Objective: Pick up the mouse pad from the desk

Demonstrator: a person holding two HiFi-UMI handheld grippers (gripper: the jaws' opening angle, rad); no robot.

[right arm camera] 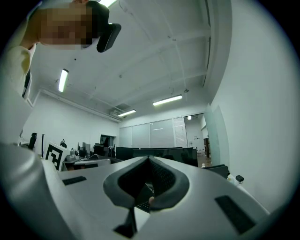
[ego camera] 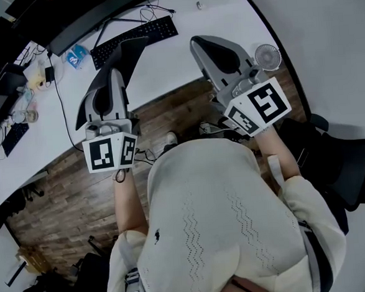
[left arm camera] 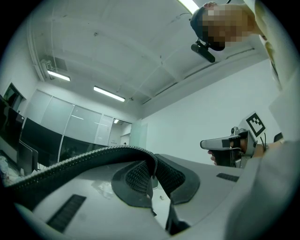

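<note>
Above the desk [ego camera: 183, 67], the left gripper [left arm camera: 153, 164] is clamped on one edge of the pad [left arm camera: 79, 158], which arches free to the side. With so small a bite it could slip out, or swing into the keyboard [ego camera: 134, 39]. The right gripper [right arm camera: 149, 161] has its jaws together, empty. The pad's far end is cut off in the left gripper view, and the depth of the bite is hard to make out
</note>
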